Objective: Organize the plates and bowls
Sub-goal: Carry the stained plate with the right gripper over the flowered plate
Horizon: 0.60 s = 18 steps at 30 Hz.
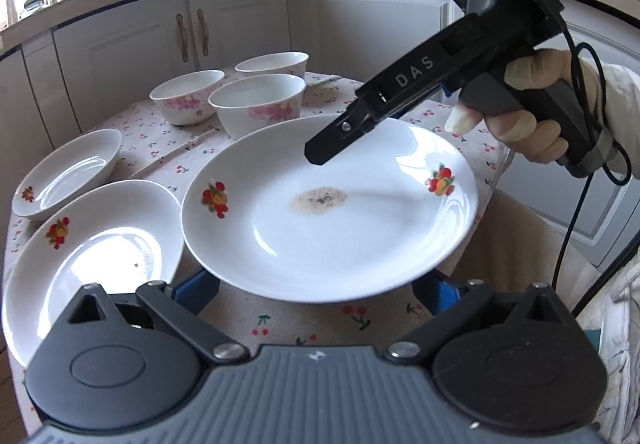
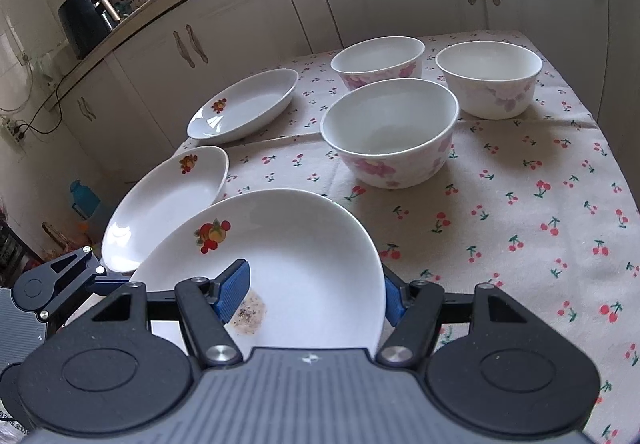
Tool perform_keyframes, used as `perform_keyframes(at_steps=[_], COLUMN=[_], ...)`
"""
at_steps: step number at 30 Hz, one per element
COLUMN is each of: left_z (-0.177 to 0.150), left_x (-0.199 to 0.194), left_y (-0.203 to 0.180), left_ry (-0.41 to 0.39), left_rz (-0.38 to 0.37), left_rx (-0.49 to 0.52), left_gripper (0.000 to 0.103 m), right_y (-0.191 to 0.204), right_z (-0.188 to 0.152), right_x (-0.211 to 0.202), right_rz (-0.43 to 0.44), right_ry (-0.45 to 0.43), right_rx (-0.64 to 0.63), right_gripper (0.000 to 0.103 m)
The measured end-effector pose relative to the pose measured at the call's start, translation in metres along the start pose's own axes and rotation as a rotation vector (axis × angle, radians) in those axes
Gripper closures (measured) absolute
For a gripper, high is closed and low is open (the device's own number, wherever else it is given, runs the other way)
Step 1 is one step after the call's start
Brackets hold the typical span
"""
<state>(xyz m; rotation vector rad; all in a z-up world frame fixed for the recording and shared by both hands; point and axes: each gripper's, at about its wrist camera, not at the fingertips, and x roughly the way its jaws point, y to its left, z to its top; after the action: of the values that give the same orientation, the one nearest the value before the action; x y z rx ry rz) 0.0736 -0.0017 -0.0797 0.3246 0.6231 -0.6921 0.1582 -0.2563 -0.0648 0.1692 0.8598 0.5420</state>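
Three plates, three bowls on the cherry-print counter. Big plate w/ brown stain sits between the left claw fingers, which are spread wide, nothing gripped. Right claw also wide open, straddling that plate's rim. Two smaller plates left of it; bowls ahead.

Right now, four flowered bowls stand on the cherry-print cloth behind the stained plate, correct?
No. Three flowered bowls stand there, not four: the right wrist view shows the near bowl, the left rear bowl and the right rear bowl on the cherry-print cloth behind the stained plate.
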Motion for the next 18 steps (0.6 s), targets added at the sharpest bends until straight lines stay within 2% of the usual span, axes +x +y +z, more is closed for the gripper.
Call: perform_keyframes(at_steps=[10, 18], left_z=[-0.001, -0.009], left_x=[-0.025, -0.044], left_y=[0.012, 0.041], left_ry=[-0.010, -0.015], left_rz=[0.041, 0.103], left_rx=[-0.005, -0.025], left_gripper=[0.002, 0.002], right_y=[0.029, 0.062], right_z=[0.009, 0.025], right_x=[0.001, 0.022], right_rz=[0.018, 0.047], right_ry=[-0.012, -0.011], right_rx=[-0.047, -0.103], right_gripper=[0.031, 0.031])
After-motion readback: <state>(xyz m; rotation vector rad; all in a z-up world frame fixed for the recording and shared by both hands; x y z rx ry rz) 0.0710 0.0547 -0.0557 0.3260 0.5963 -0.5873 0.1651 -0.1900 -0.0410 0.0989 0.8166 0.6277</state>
